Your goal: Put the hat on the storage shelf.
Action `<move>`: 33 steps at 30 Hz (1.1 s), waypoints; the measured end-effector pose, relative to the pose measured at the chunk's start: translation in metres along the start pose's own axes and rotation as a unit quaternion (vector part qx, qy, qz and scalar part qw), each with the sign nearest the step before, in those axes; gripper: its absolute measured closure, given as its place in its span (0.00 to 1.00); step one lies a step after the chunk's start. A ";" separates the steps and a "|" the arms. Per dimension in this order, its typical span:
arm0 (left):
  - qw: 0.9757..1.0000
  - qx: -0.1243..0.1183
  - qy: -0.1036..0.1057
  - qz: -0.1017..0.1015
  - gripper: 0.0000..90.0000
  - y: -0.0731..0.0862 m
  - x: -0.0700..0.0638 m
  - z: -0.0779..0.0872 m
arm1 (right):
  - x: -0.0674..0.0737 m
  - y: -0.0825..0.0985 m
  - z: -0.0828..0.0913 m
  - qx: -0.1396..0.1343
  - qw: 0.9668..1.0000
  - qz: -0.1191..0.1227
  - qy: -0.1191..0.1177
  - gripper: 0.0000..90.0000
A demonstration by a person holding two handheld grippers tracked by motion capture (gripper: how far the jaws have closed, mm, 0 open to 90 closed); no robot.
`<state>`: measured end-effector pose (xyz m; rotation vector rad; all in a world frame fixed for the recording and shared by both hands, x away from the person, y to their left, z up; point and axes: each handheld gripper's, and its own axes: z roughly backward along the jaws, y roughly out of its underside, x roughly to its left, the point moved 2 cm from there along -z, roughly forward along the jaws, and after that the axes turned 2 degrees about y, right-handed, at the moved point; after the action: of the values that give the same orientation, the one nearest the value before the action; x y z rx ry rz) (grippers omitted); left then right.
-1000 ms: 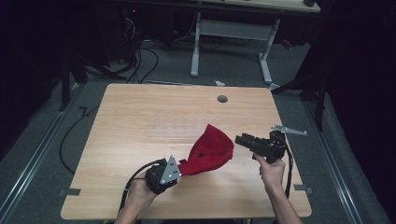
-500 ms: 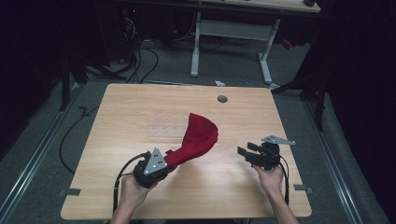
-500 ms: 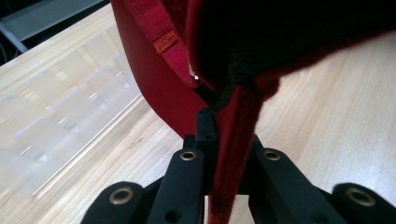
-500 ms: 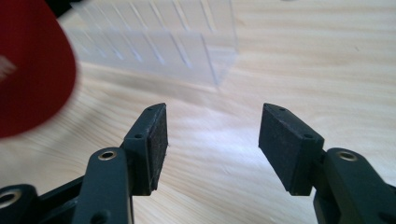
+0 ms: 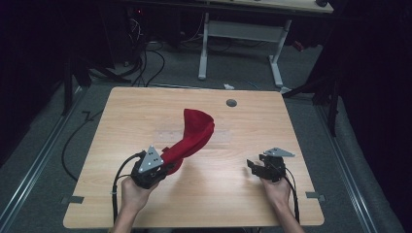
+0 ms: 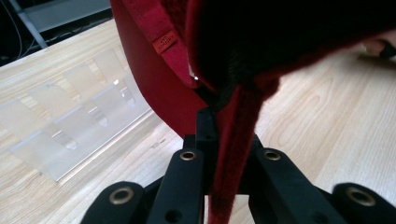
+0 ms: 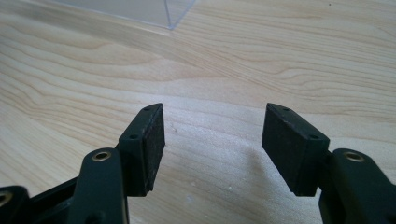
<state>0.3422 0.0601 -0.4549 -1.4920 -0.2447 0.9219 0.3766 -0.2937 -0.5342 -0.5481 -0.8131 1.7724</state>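
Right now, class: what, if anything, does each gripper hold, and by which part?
The left gripper is shut on the red cloth, pinching its lower end; the rest rises above the table. The right gripper is open and holds nothing.

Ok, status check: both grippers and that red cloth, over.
Left gripper shut on red cloth, cloth lifted off the table. Right gripper open, holding nothing, low over bare wood. Clear plastic tray lies flat beside the cloth.

A clear plastic tray point(image 6: 74, 126) lies flat near the middle of the wooden worktop point(image 5: 291, 131). A grey grommet point(image 5: 231, 103) sits near its far edge. Black cables point(image 5: 145, 63) trail across the floor beyond.
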 end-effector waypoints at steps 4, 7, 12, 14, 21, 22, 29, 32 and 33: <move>1.000 -0.008 -0.004 0.009 0.95 -0.006 0.005 0.000 | 0.000 0.003 -0.004 0.002 1.000 0.004 0.007 0.44; 1.000 -0.019 -0.009 0.019 0.95 -0.014 0.010 0.000 | 0.001 0.005 -0.007 0.008 1.000 0.015 0.020 0.44; 0.999 -0.031 -0.013 0.035 0.95 -0.022 0.016 0.000 | 0.002 0.005 -0.008 0.011 0.999 0.021 0.030 0.44; 0.999 -0.031 -0.015 0.037 0.95 -0.023 0.018 0.000 | 0.002 0.006 -0.008 0.012 0.999 0.023 0.031 0.44; 0.998 -0.039 -0.023 0.054 0.95 -0.032 0.029 0.000 | 0.000 0.005 -0.009 0.016 0.999 0.016 0.029 0.43; 0.997 -0.044 -0.024 0.058 0.95 -0.034 0.031 0.001 | 0.000 0.005 -0.009 0.016 0.999 0.016 0.029 0.43; 0.995 -0.063 -0.035 0.074 0.95 -0.046 0.040 0.003 | 0.000 0.006 -0.009 0.016 0.999 0.016 0.031 0.42; 0.994 -0.067 -0.040 0.077 0.95 -0.049 0.042 0.003 | 0.000 0.006 -0.009 0.016 0.999 0.016 0.031 0.42; 0.993 -0.071 -0.043 0.084 0.95 -0.052 0.045 0.003 | 0.000 0.006 -0.009 0.016 0.999 0.016 0.031 0.42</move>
<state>0.3886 0.1007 -0.4250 -1.6248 -0.2547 1.1247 0.3795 -0.2924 -0.5445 -0.5941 -0.7363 1.7862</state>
